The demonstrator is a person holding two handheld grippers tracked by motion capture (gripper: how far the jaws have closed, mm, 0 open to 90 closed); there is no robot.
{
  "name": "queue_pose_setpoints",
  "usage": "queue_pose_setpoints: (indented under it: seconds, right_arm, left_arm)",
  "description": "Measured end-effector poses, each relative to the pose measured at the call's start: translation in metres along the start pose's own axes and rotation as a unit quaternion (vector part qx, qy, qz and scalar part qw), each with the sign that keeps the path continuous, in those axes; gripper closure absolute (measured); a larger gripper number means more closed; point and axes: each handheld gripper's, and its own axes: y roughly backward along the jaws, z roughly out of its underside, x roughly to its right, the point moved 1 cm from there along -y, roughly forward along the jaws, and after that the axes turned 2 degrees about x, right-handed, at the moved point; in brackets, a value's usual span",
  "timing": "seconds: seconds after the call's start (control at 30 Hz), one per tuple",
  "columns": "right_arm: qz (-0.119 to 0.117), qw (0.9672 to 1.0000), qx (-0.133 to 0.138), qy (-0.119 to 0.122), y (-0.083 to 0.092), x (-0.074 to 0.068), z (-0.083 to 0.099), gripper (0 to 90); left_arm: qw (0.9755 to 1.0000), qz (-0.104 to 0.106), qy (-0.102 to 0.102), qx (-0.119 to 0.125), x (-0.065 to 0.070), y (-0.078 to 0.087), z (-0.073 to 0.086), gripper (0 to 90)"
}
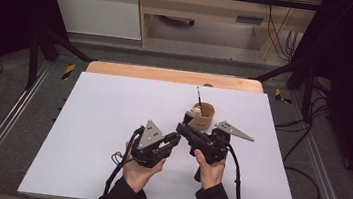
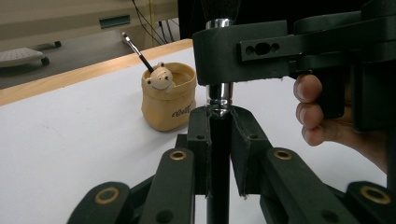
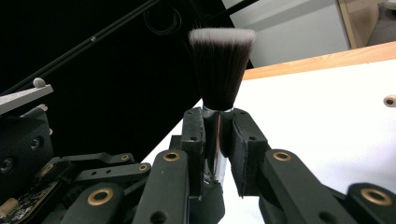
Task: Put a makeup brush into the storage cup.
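Brush [image 3: 220, 70]: upright at centre of both gripper views, bristles up, held above the table [image 1: 111, 122], lower middle of the high view.
Left gripper [image 2: 219, 140]: jaws nearly closed, clamped on the black handle.
Right gripper [image 3: 218, 135]: jaws nearly closed, pressing the silver ferrule just under the bristles.
Cup [image 2: 169, 100]: tan, bear figure on its rim, a thin brush already inside; stands near the grippers, upper left of the left gripper view.
Done: brush is off the table and gripped by both tools.
Left: judging by the cup, one gripper must let go and the other carry the brush in.
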Motion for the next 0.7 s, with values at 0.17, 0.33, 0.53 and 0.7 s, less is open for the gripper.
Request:
queue_pose_setpoints:
  seconds: [0.17,0.33,0.53,0.7]
  right_arm:
    - [0.003,0.9999,0.004,0.01,0.002,0.001,-0.001,77.5]
    - [0.013,0.9996,0.013,0.021,0.007,0.004,-0.005,77.5]
    - [0.025,0.9992,0.013,0.027,0.015,0.005,-0.01,77.5]
    - [0.033,0.9983,0.018,0.043,0.02,0.008,-0.014,77.5]
  left_arm:
    - [0.9999,0.014,-0.009,0.004,-0.004,0.005,-0.001,71.7]
    - [0.9992,0.037,-0.012,0.009,-0.013,0.012,-0.004,62.2]
    - [0.9985,0.05,-0.018,0.008,-0.025,0.022,-0.007,51.5]
    - [0.9984,0.052,-0.021,0.011,-0.035,0.031,-0.007,40.9]
